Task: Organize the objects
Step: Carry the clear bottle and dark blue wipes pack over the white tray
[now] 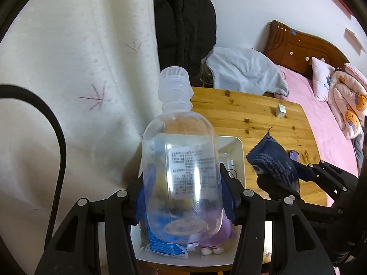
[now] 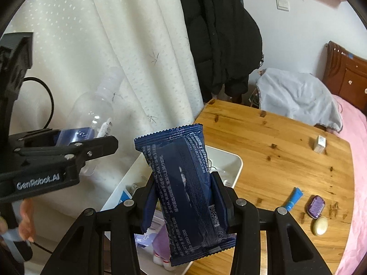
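My left gripper is shut on a clear plastic bottle with a white cap, held upright above the white bin. My right gripper is shut on a dark blue foil packet, also above the white bin. In the left wrist view the right gripper and blue packet show at the right. From the right wrist camera, the left gripper and bottle appear at the left. Inside the bin lie a blue-and-white pack and a purple toy figure.
On the wooden table sit a small white box, a blue tube, a purple oval case and a cream oval object. A cream curtain, black coat, grey cloth and pink bed surround it.
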Motion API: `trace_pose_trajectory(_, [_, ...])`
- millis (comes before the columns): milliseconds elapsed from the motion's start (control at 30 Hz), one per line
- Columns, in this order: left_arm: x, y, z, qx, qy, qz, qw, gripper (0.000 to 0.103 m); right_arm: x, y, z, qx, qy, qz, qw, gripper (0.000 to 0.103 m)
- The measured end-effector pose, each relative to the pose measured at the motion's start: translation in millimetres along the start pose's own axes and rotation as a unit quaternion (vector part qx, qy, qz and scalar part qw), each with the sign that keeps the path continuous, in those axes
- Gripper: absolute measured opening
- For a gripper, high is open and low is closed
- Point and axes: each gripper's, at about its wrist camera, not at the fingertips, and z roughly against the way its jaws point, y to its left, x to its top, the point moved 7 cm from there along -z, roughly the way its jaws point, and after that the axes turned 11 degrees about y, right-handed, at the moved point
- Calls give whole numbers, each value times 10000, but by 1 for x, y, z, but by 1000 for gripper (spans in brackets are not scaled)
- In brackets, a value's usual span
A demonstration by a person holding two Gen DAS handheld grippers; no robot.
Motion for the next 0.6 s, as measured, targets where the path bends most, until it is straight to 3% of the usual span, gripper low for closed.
trace_pose_trajectory(233, [-2,4,-6,117,-37,148,9998,57,3,-1,-11,9,85,-72,9999,45])
trace_pose_trajectory(600, [-10,5,-25,230,224,316,9990,57,8,-5,-26,120,224,-226,9994,45])
